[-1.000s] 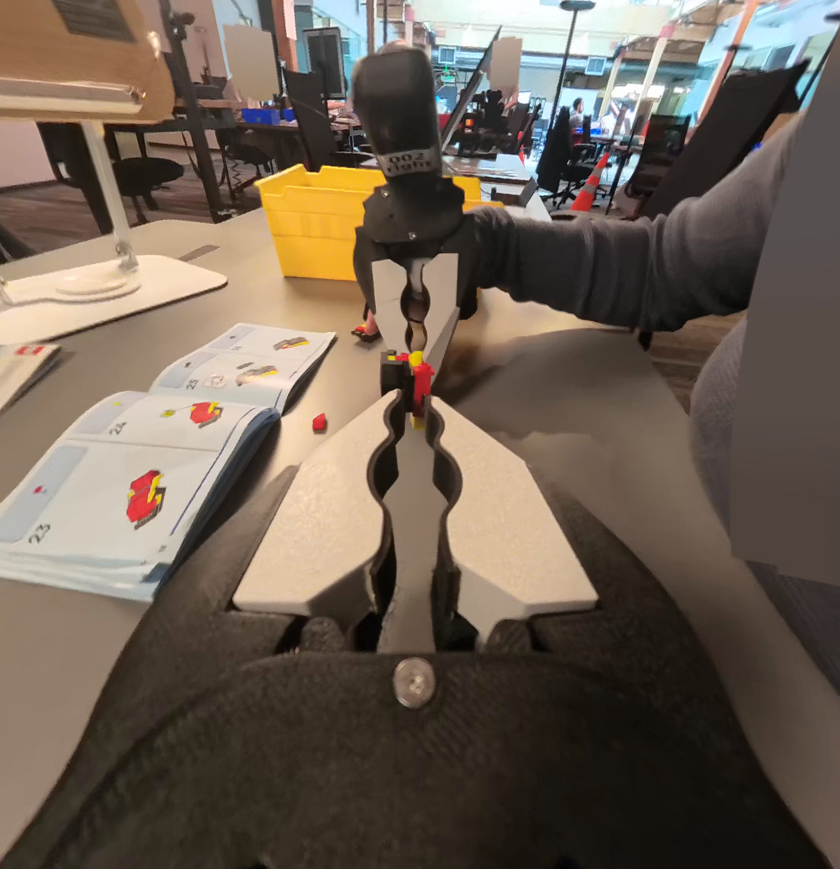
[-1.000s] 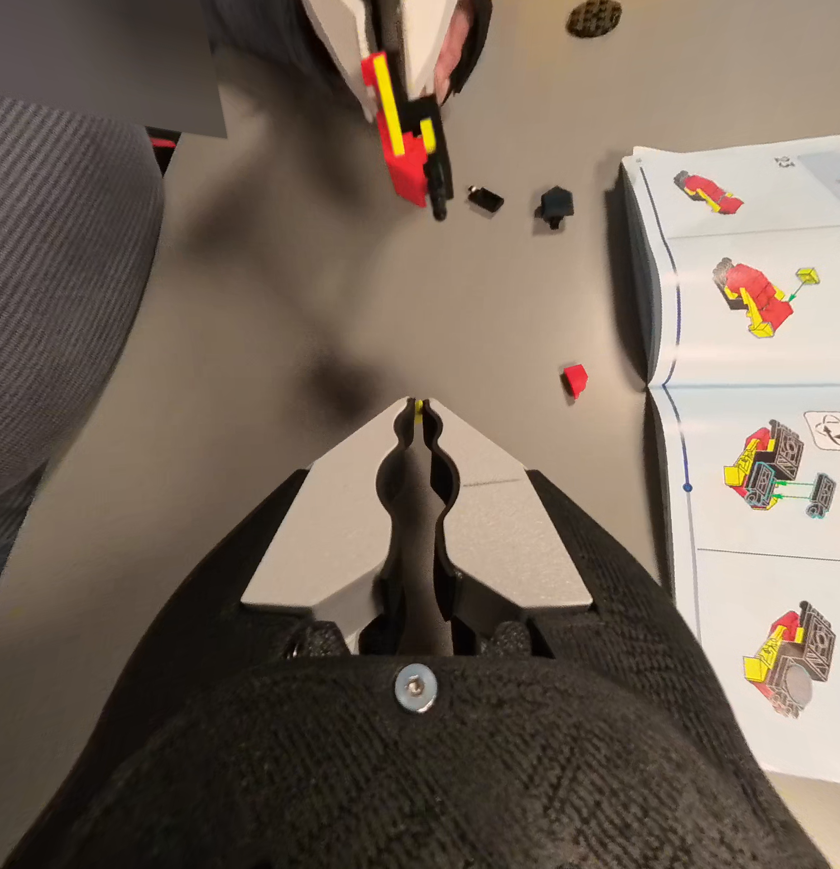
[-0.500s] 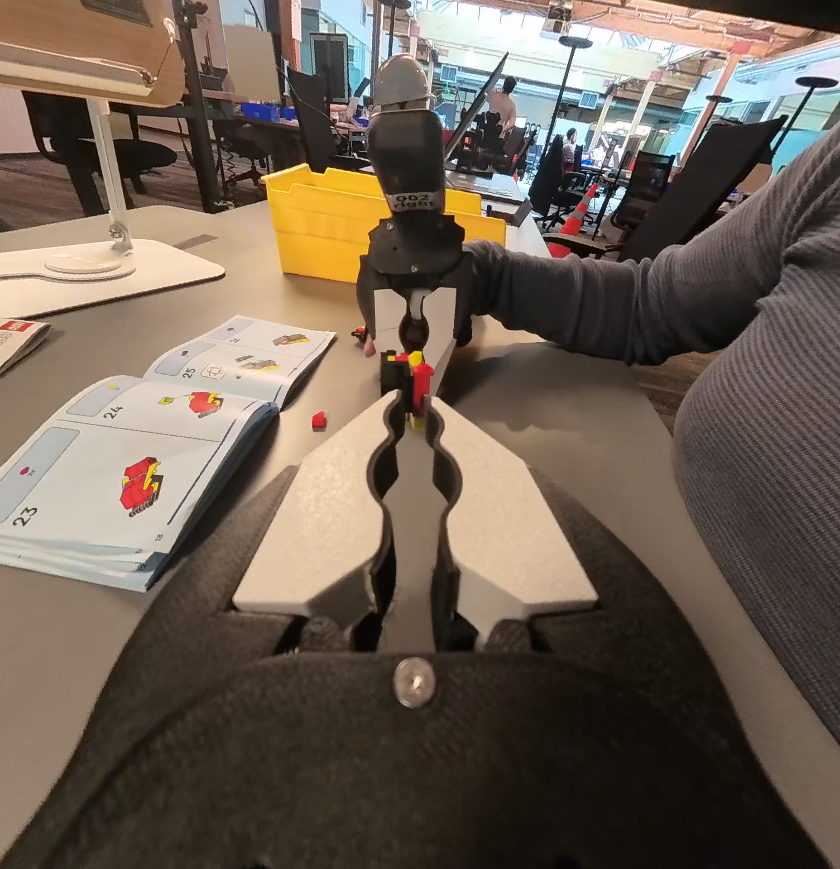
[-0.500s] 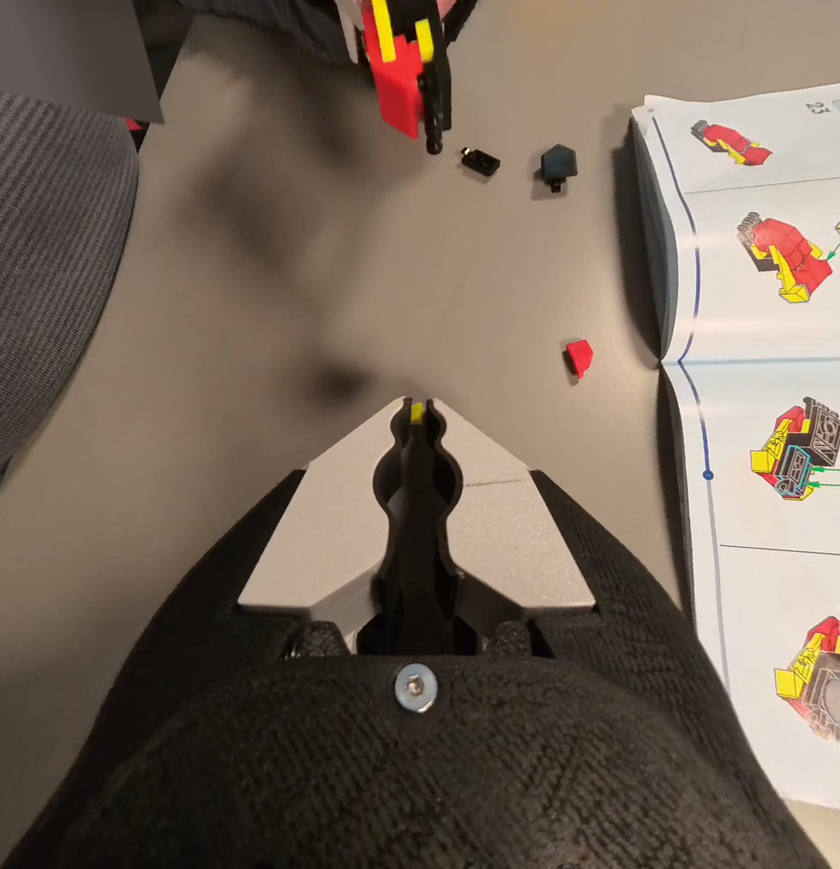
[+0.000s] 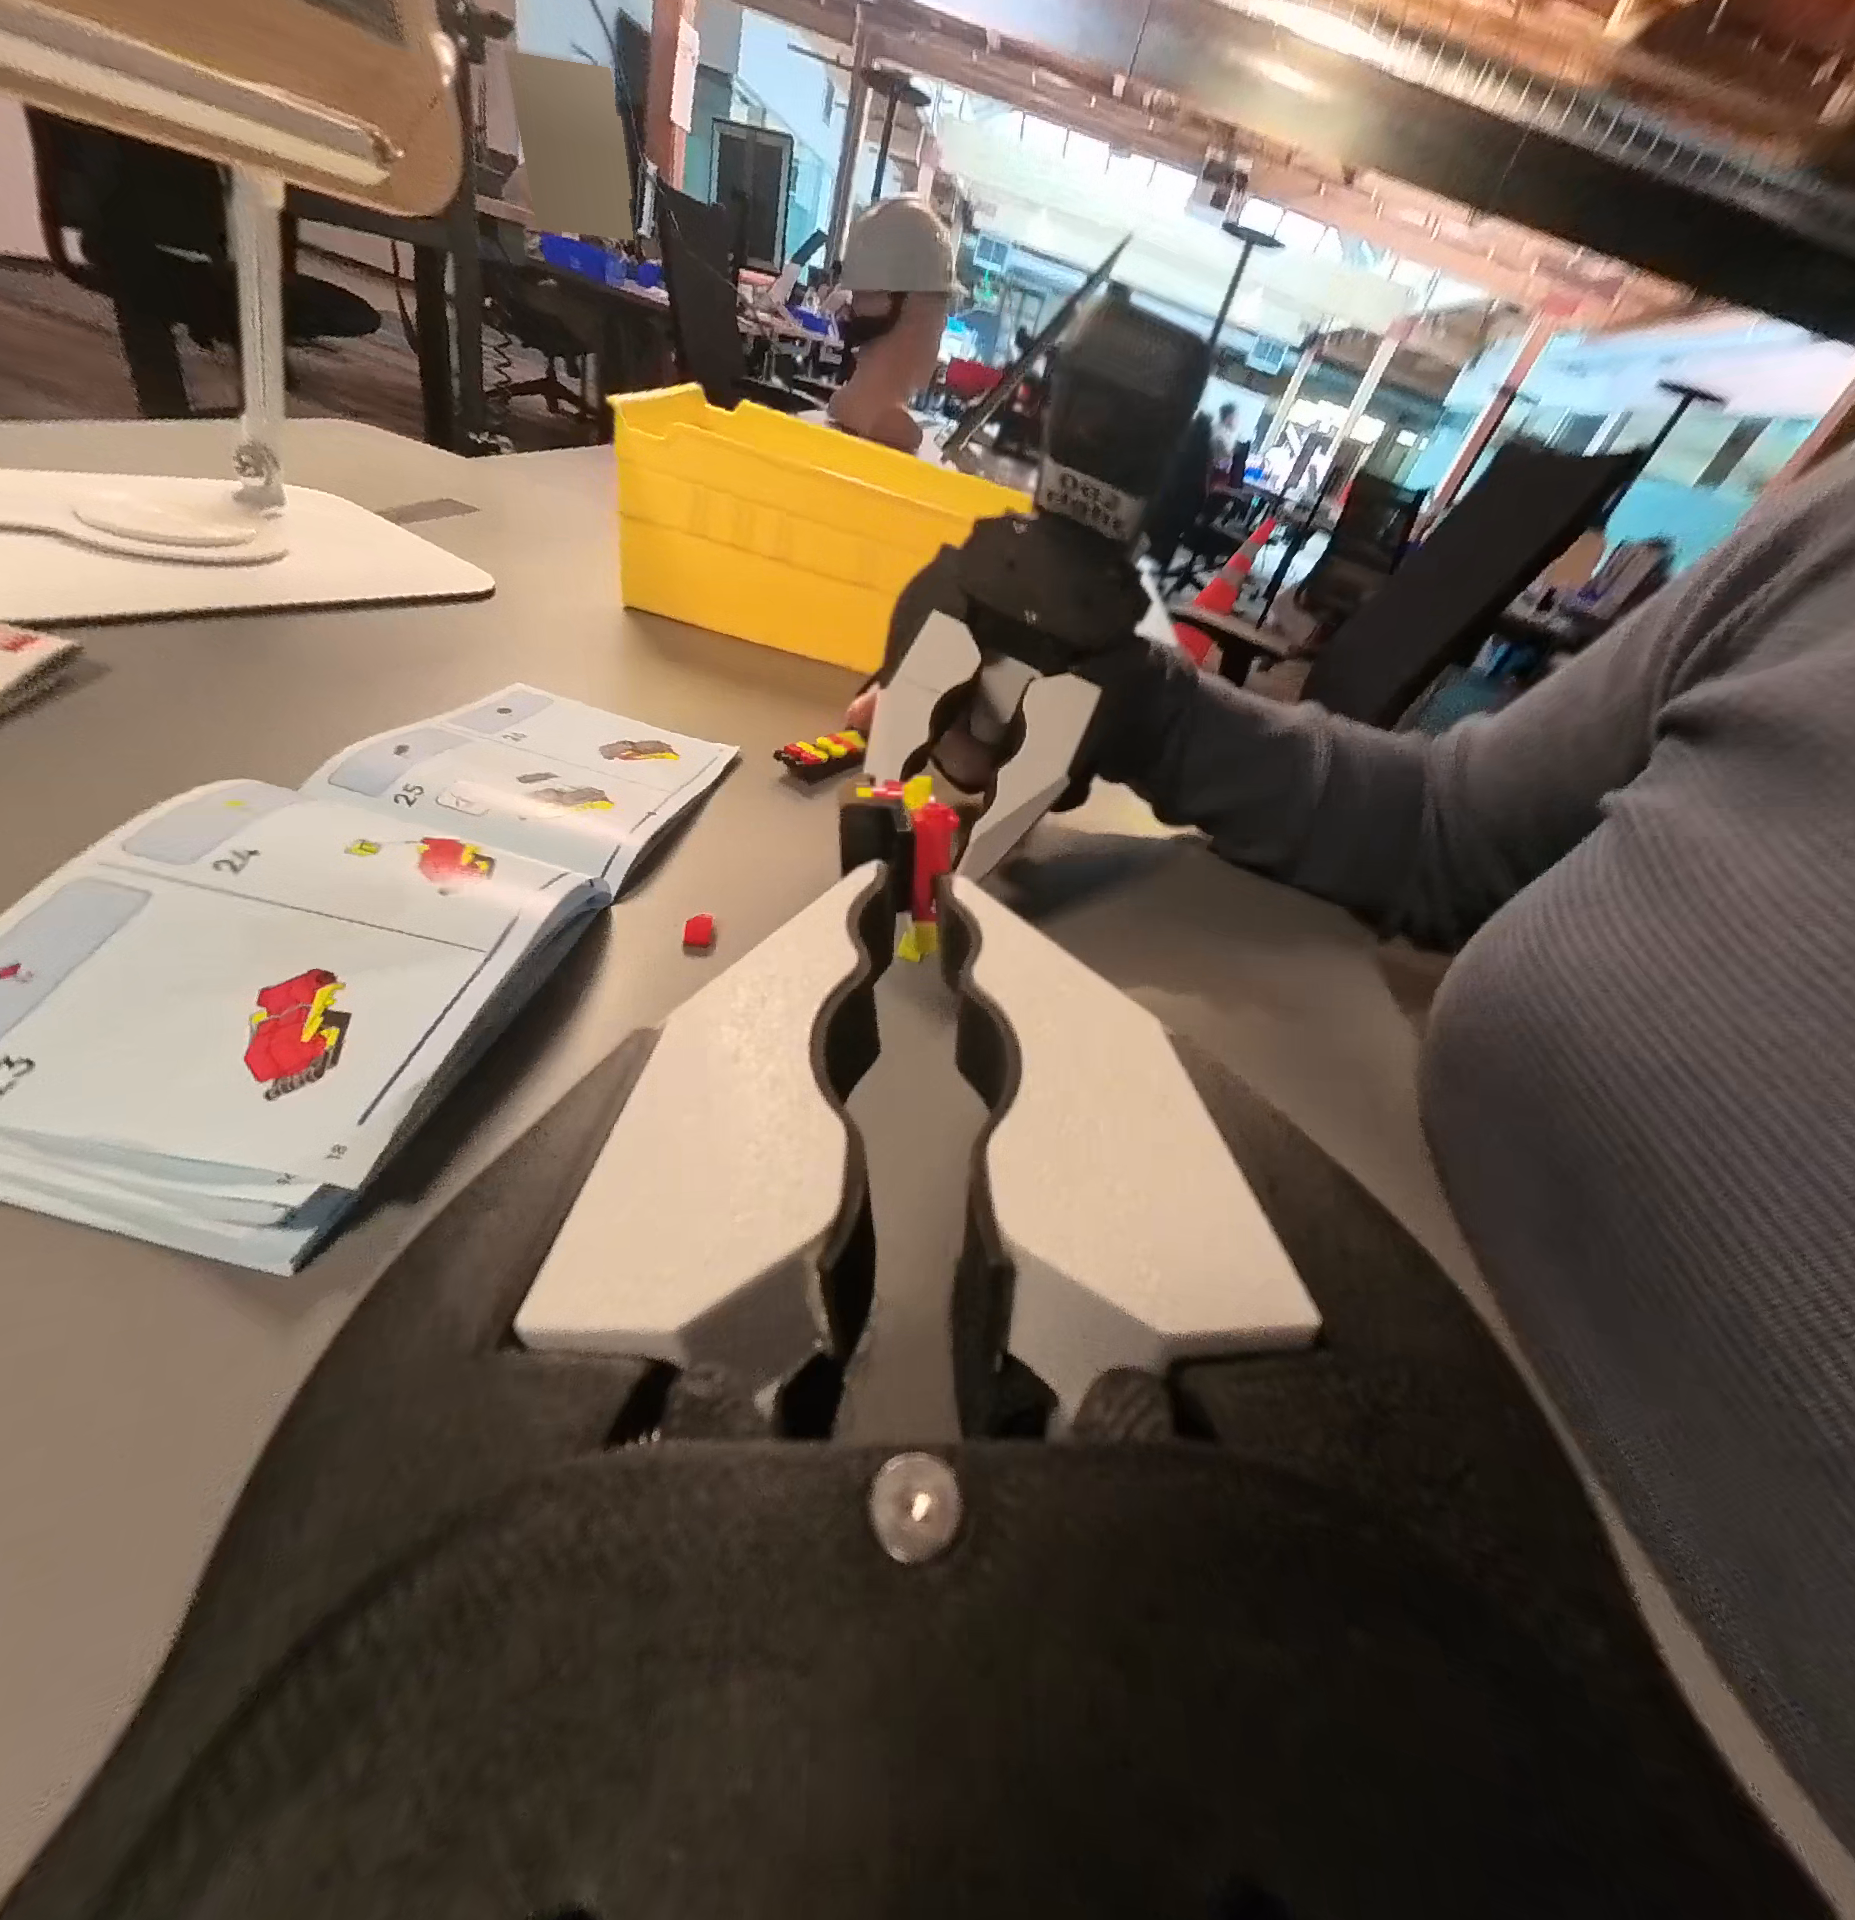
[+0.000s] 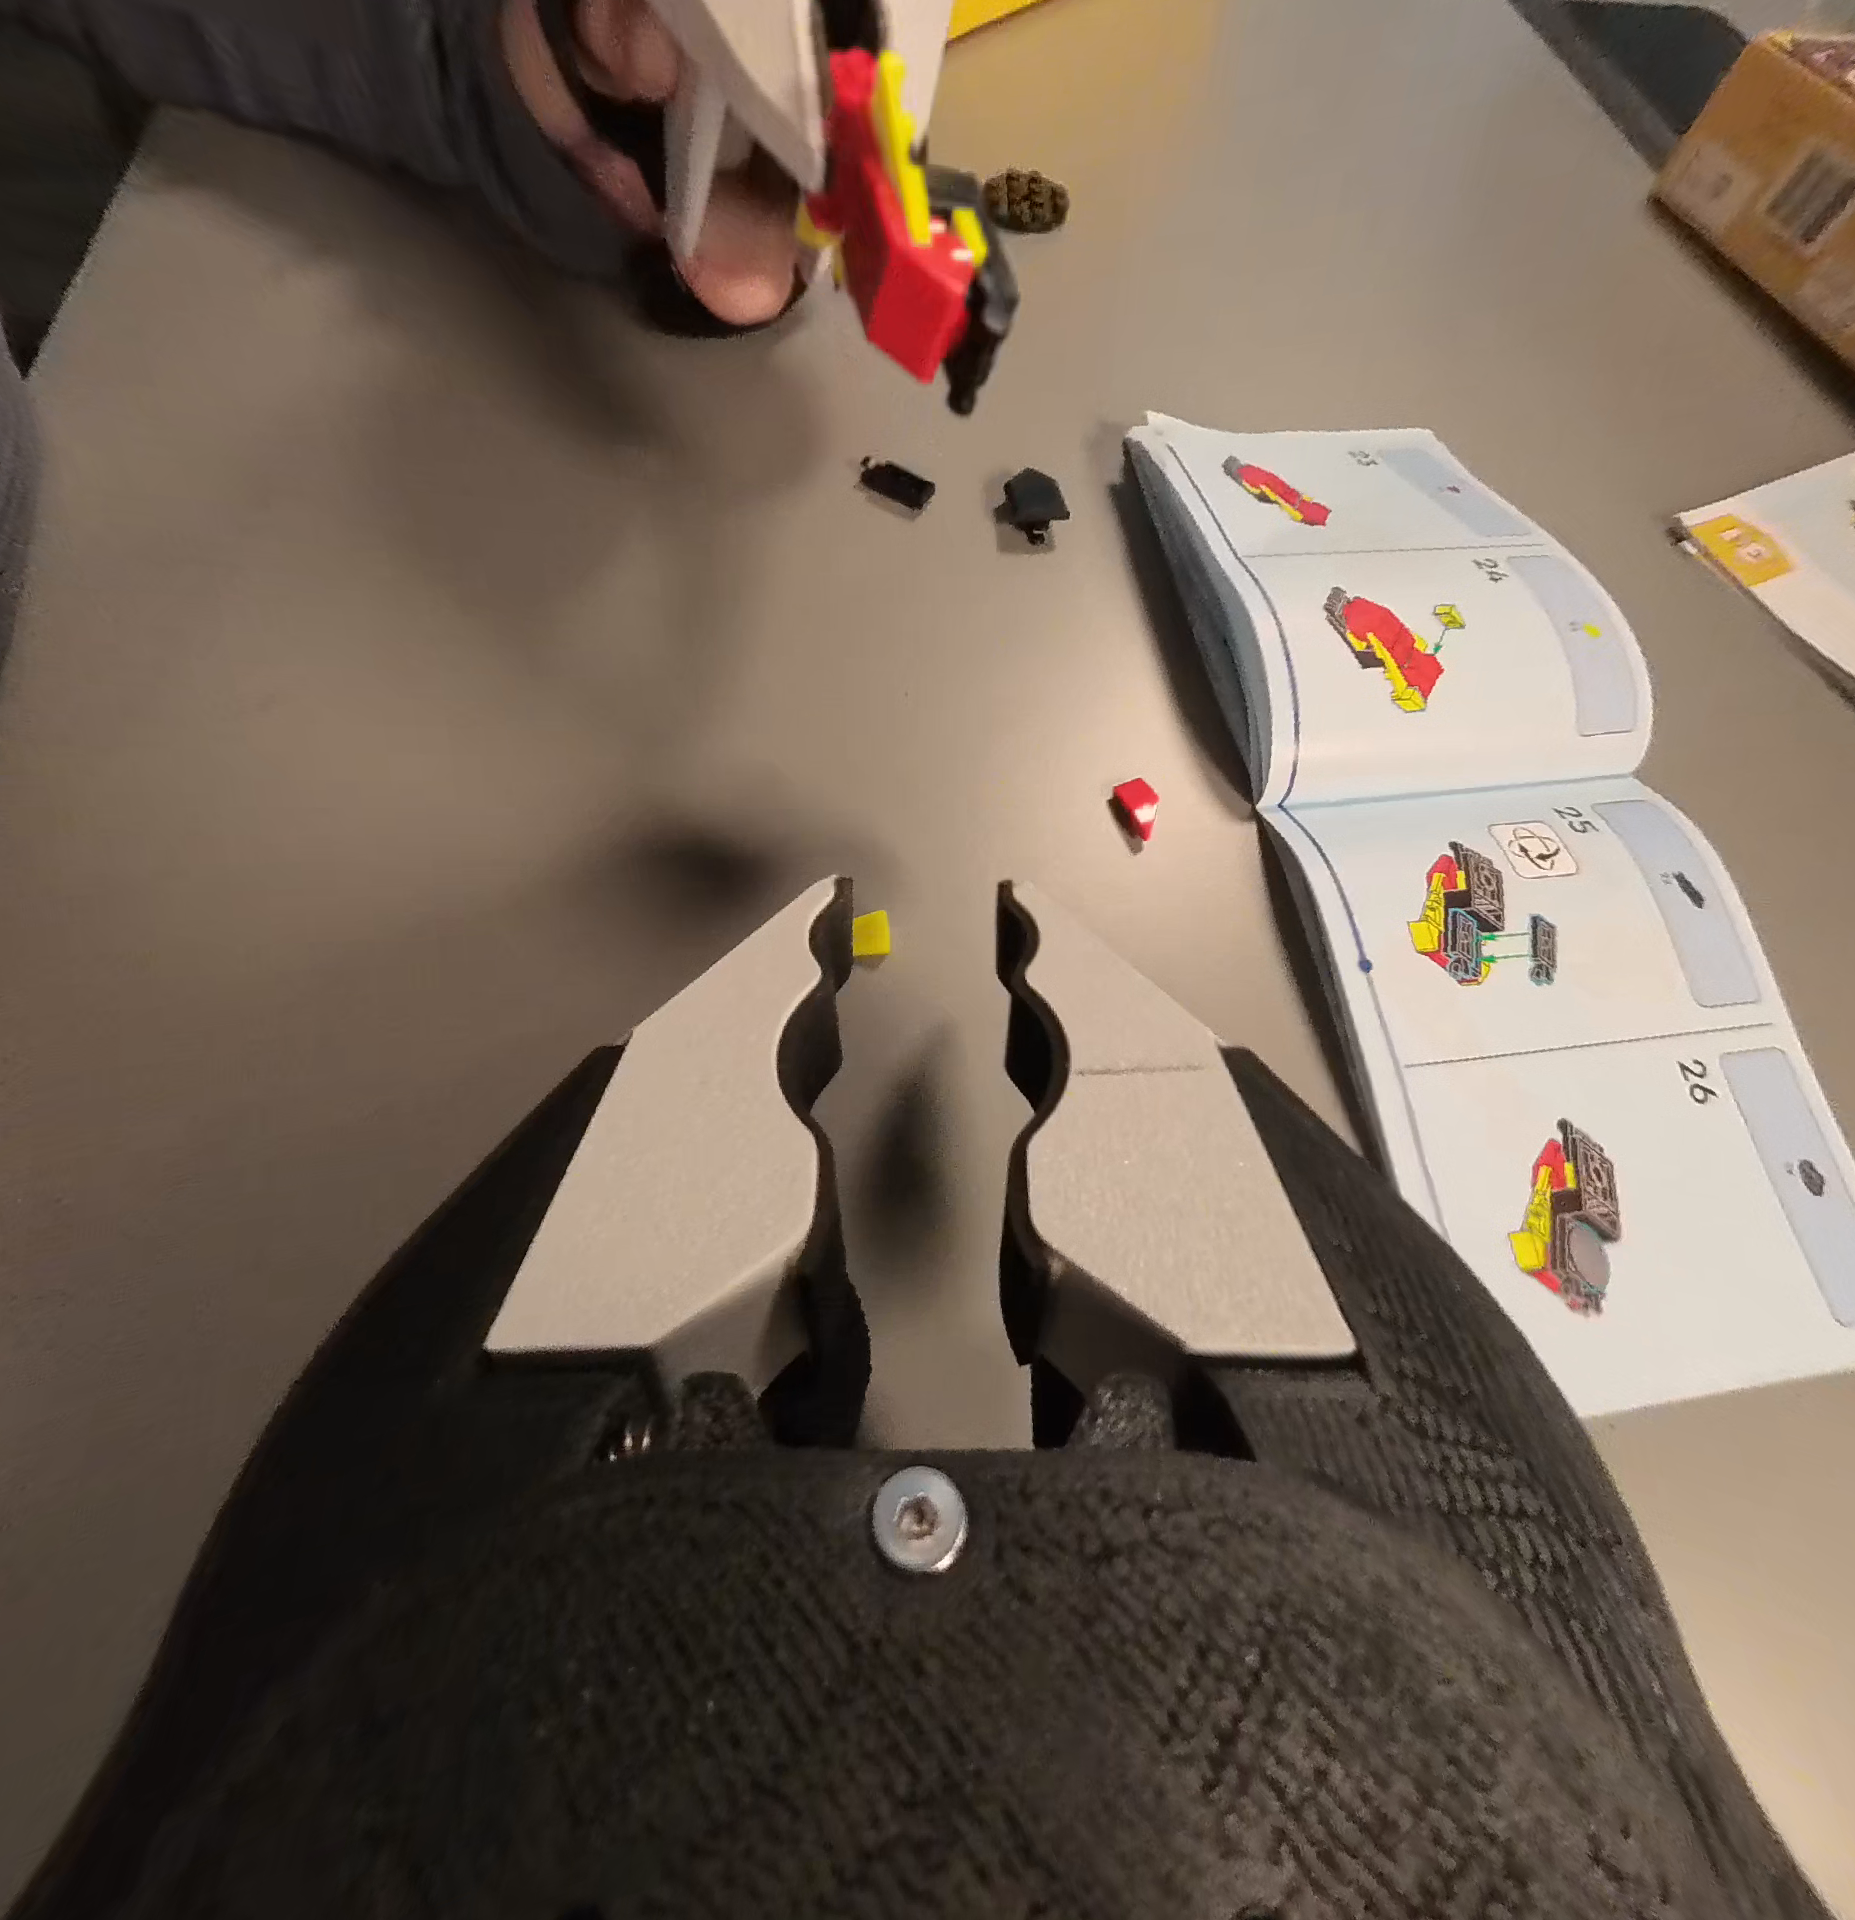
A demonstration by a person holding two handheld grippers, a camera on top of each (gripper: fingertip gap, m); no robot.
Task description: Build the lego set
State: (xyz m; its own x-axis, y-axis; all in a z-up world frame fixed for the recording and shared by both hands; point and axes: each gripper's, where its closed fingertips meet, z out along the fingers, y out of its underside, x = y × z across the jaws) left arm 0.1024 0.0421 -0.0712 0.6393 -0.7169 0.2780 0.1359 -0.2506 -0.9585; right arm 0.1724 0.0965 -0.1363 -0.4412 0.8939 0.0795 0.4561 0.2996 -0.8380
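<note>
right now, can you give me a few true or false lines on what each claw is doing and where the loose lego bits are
1. The left claw is shut on the red, yellow and black lego model. True.
2. The right claw is clamped tight. False: its jaws stand apart, with a small yellow piece by the inner face of one finger.
3. A small red piece lies on the table beside the open instruction booklet. True.
4. The yellow bin sits on the booklet. False: it stands on the table beyond it.
</note>
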